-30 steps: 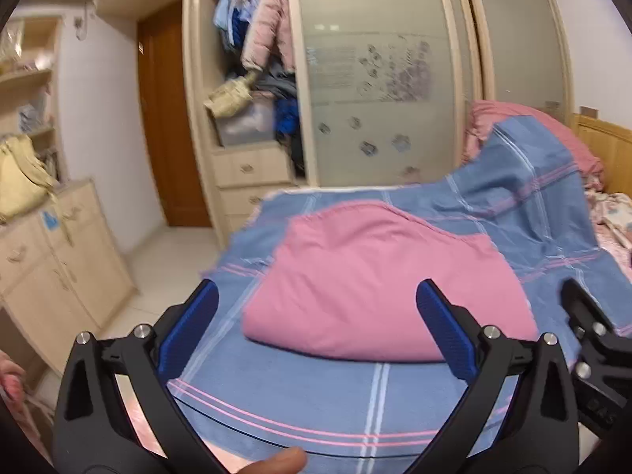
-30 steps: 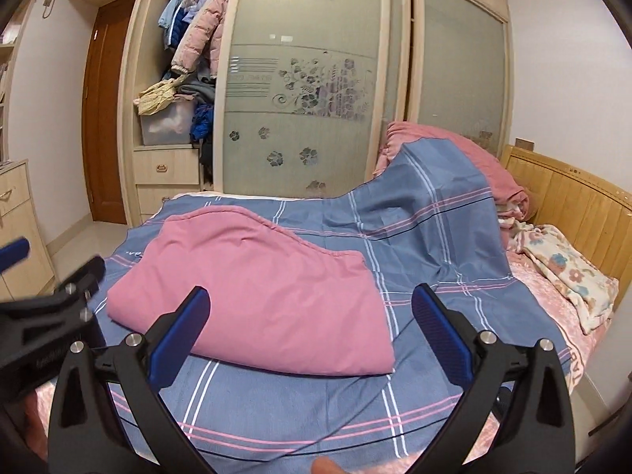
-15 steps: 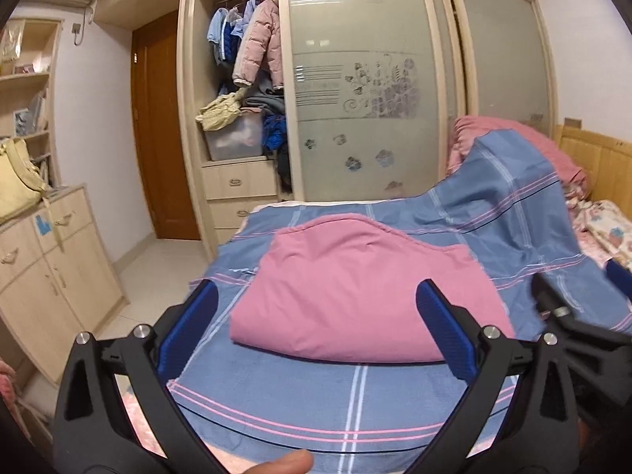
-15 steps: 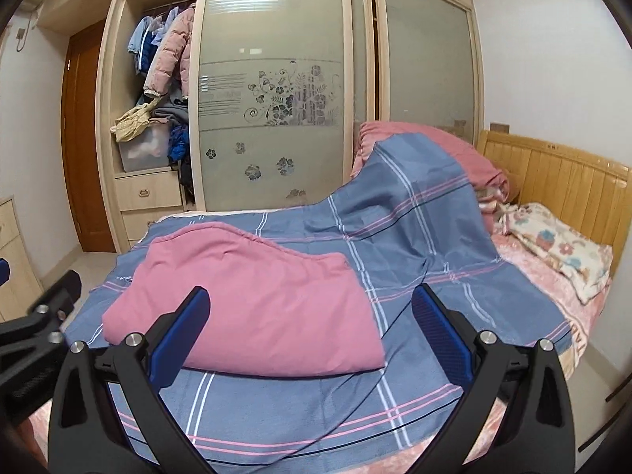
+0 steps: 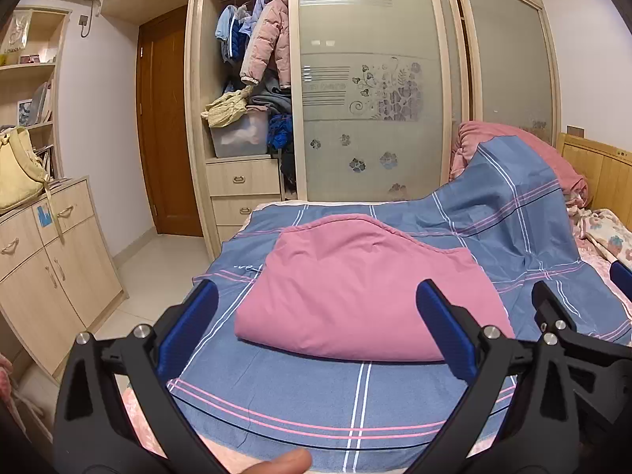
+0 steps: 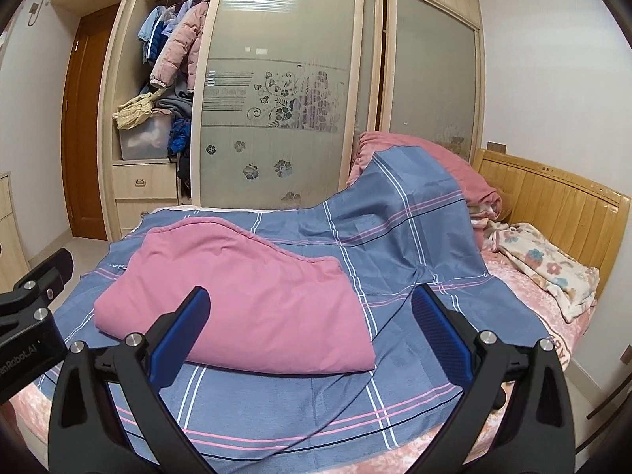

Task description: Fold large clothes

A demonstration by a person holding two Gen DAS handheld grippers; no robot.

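The left tool (image 5: 316, 324) is held level above the foot edge of the bed (image 5: 600, 272), pointing along the mattress toward the wardrobe (image 5: 371, 91). Its blue-padded fingers (image 5: 189, 328) stand wide apart with nothing between them. A fingertip (image 5: 284, 462) of the person shows at the bottom of the left wrist view, under the tool.

The right tool (image 6: 308, 328) is held beside it at much the same height and heading, also spread wide and empty. Each tool shows at the edge of the other's view: the right one at the right side of the left wrist view, the left one at the left side of the right wrist view.

A folded pink quilt (image 5: 363, 292) lies on a blue plaid sheet (image 5: 316, 391) near the foot edge of the bed, toward its left side, just beyond both tools and touched by neither. The sheet covers most of the bed and rises over a pink heap (image 6: 430, 158) at the far right corner, next to the wooden headboard (image 6: 553, 197). A floral blanket (image 6: 549, 264) lies crumpled along the right edge of the bed. A wooden cabinet (image 5: 51, 260) with a yellow bag (image 5: 15, 173) on top stands to the left of the bed.
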